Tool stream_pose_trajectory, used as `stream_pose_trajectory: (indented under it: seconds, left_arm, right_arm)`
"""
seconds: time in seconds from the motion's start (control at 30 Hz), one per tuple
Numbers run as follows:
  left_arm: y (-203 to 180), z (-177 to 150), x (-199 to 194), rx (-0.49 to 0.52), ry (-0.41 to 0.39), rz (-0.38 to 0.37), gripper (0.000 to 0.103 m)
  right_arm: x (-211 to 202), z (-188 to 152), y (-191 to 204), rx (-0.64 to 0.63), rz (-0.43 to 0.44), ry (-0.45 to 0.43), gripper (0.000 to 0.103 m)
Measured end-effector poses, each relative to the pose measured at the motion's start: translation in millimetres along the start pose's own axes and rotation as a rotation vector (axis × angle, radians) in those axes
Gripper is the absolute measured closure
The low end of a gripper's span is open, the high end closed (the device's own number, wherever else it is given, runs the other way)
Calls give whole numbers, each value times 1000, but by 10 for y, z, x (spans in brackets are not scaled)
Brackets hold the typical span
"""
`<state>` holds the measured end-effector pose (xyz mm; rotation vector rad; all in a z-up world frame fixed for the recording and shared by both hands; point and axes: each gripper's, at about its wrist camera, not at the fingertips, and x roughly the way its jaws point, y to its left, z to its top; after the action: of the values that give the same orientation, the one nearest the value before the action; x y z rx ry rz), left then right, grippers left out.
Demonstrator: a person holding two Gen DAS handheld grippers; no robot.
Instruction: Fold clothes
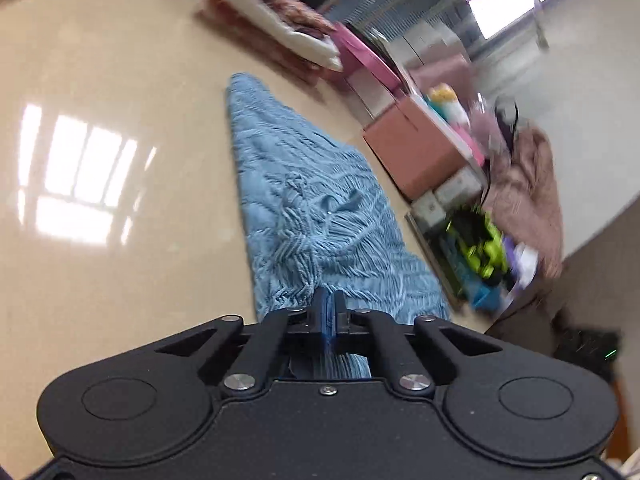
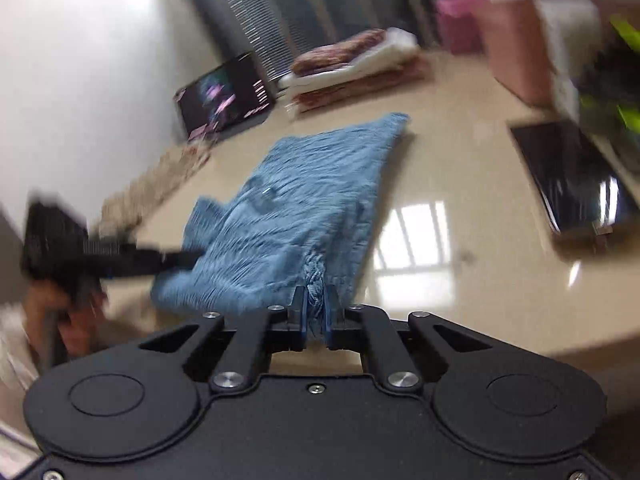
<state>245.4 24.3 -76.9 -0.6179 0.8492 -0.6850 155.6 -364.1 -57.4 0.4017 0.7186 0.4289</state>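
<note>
Crinkled blue garment (image 1: pixel 316 208) on glossy floor (image 1: pixel 120 80)

Garment (image 1: pixel 320 208): dusty blue throughout, crinkled ribbed weave, with matching blue drawstring cord.
Left gripper (image 1: pixel 329 312): matt black body, blue pads, silver screws.
Right gripper (image 2: pixel 316 310): same black, blue and silver.
Worktop (image 1: pixel 120 100): glossy beige, carrying pale window reflections.
Folded stack (image 1: pixel 276 16): mottled reddish-brown layers alternating with white.
Box (image 1: pixel 416 152): salmon pink; pink and magenta containers behind it.
Bundle (image 1: pixel 528 188): dusty mauve, fuzzy.
Items (image 1: pixel 480 252) beside the worktop: neon yellow-green and black, too blurred to identify.
Screen (image 2: pixel 228 98): black with purple and pink marks.
Panel (image 2: pixel 576 176): glossy black.
Wall (image 2: pixel 80 60): white.
</note>
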Motion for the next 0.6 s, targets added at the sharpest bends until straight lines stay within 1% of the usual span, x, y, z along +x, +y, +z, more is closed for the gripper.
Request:
stream_pose_trajectory:
  seconds: [0.07,0.13,0.2,0.23,0.27,0.3,0.4,0.47,0.57,0.6]
  left_arm:
    - [-19,-7,-3,23,-3,11,99]
    - [-29,-12,-29,43,-3,22,99]
    - [-31,-9,-35,46,-1,22,99]
    - [-31,-12,-38,44,-2,21,99]
    - [-38,-19,-36,46,-4,24,99]
    - [-55,-26,-34,56,-8,31,99]
    - [-131,-48,-20,100,-15,55,99]
    - [-134,-49,-25,102,-14,57,99]
    - [-131,-45,-25,101,-12,56,99]
    - [-132,-43,-24,103,-11,56,99]
  right_arm:
    - [-42,0,-213,145,27,-24,96]
    - [-124,-44,-395,277,29,-63,96]
    - [-233,-105,-534,392,48,-133,94]
    - [-287,-119,-544,418,68,-168,94]
    - [-326,-113,-497,401,83,-189,94]
    - [-325,-94,-405,353,92,-191,94]
    - [-164,-18,-64,181,118,-136,92]
    - [-46,26,139,78,122,-94,92]
    - [192,39,262,10,37,-3,92]
    - [214,28,240,3,-1,2,93]
